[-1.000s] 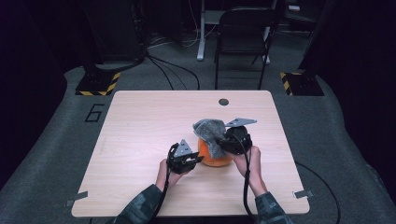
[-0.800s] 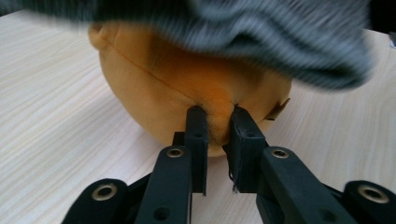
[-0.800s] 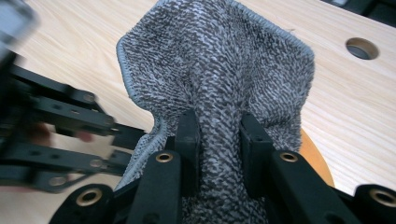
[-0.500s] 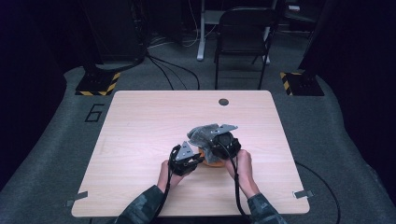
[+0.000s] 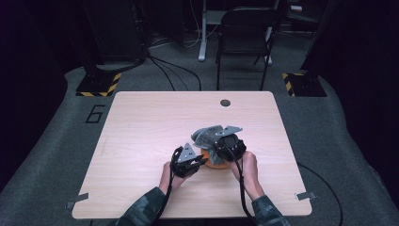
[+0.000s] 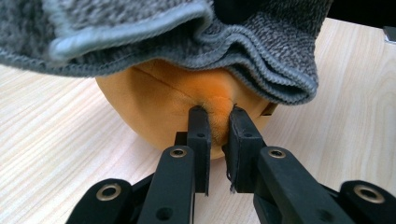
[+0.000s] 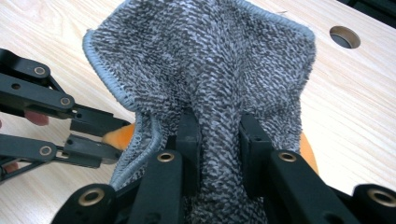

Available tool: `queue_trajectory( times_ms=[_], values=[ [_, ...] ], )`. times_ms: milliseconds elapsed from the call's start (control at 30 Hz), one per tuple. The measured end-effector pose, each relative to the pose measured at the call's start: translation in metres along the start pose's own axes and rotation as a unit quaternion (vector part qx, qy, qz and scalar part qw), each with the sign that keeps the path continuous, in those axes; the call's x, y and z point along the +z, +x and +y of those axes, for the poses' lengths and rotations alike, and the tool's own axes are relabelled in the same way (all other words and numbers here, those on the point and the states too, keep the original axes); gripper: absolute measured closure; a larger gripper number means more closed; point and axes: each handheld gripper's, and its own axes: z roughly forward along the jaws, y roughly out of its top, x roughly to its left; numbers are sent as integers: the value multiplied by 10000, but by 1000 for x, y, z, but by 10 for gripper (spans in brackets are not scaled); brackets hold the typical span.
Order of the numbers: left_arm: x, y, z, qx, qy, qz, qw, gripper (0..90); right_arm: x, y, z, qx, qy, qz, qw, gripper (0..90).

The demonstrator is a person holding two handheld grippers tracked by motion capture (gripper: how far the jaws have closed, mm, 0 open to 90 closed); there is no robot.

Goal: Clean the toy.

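Observation:
A soft orange ball-shaped thing [image 5: 215,163] lies on the wooden table [image 5: 141,122], near its front middle. A grey knitted cloth [image 5: 207,134] is draped over its top. My left gripper [image 5: 203,161] comes in from the left, shut on a pinch of the orange fabric [image 6: 159,102]; the fold is squeezed between its pads [image 6: 218,114]. The cloth's hemmed edge [image 6: 261,51] hangs just above those jaws. My right gripper [image 5: 217,149] is shut on a bunched fold of the grey cloth [image 7: 210,60], held between its jaws [image 7: 218,121] over the orange thing [image 7: 119,135].
A round hole [image 5: 225,102] sits near the table's far edge [image 7: 344,37]. Beyond the table stand a dark chair [image 5: 244,37] and cables on the grey floor. Bare tabletop lies to the left and far side of the grippers.
The right gripper has shifted a little to the left with the grey cloth, which now lies further over the orange thing. The left gripper has stayed where it was.

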Motion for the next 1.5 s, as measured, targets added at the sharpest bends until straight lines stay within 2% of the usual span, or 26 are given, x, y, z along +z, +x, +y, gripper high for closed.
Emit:
queue_trajectory(
  times_ms=[233, 400, 600, 933, 1100, 1200, 1267, 1433, 1500],
  values=[
    [1, 0, 1, 9, -8, -21, 10000, 811, -5, -12, -6, 89, 5, -85, 9999, 739],
    [1, 1, 1, 40, 32, -36, 10000, 810, -9, -27, -13, 330, 70, -313, 9989, 736],
    [2, 0, 1, 36, 64, -43, 10000, 810, -7, -44, -25, 627, 185, -404, 9970, 733],
    [2, 0, 1, 28, 65, -53, 10000, 810, 1, -65, -39, 887, 369, -464, 9943, 732],
    [2, 0, 0, 28, 59, -58, 10000, 809, 9, -76, -48, 1125, 480, -345, 9919, 730],
    [2, 0, 0, 16, 60, -56, 10000, 809, 14, -83, -55, 1205, 597, -401, 9901, 730],
    [3, 0, 0, -2, 53, -59, 10000, 809, 20, -86, -61, 1354, 791, -428, 9867, 730],
    [2, 0, 0, -3, 44, -43, 10000, 808, 43, -94, -78, 1423, 1178, -354, 9822, 729],
    [2, 0, 0, 3, 36, -45, 10000, 808, 43, -98, -81, 1556, 1148, -222, 9809, 729]
  ],
)
